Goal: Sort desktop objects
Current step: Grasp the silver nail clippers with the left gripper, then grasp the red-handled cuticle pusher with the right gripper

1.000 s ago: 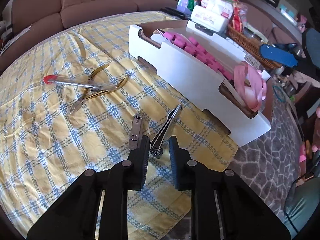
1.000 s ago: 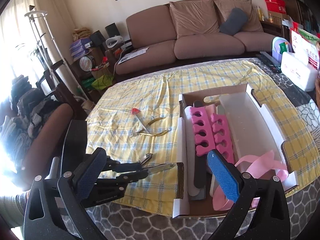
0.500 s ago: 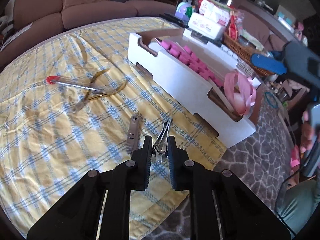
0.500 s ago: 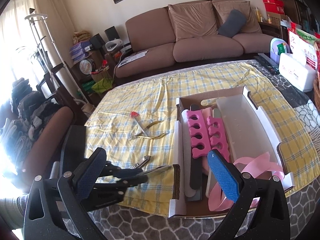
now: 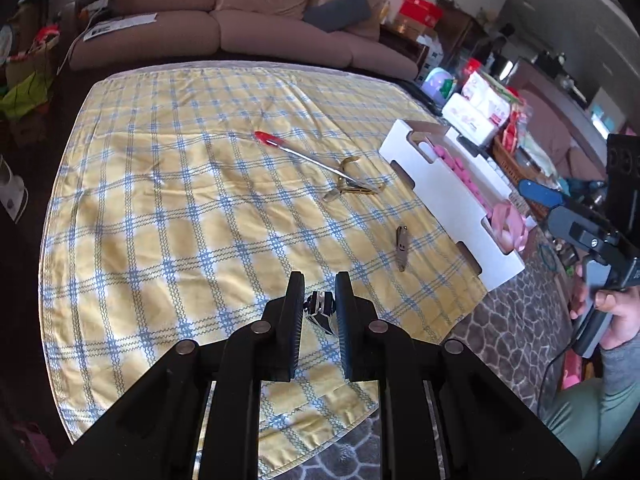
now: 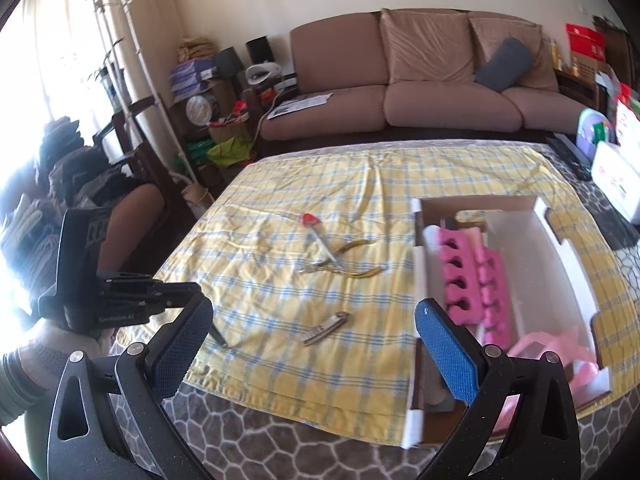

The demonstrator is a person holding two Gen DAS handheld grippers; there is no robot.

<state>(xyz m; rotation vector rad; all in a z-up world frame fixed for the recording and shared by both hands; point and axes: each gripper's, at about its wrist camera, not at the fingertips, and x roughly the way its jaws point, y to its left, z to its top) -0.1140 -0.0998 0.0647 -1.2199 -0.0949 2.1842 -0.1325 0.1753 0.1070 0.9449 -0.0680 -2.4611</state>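
Worktop [image 5: 168,208] under yellow check cloth fills frame. White organiser box [image 5: 452,196], right of centre, holds sorted pink items. Left gripper [image 5: 318,294], bottom centre, jaws clenched on nail clipper [image 5: 320,312], lifted for sorting. Right gripper [image 6: 312,332] jaws released, empty, waiting. Second clipper [image 5: 402,242] unsorted near box.

left claw [image 5: 319,294]: black fingers, round silver screws
right claw [image 6: 314,322]: blue textured pads, black frame, silver screws
sleeve [image 5: 622,364]: grey, ribbed cuff
trousers [image 5: 576,424]: green
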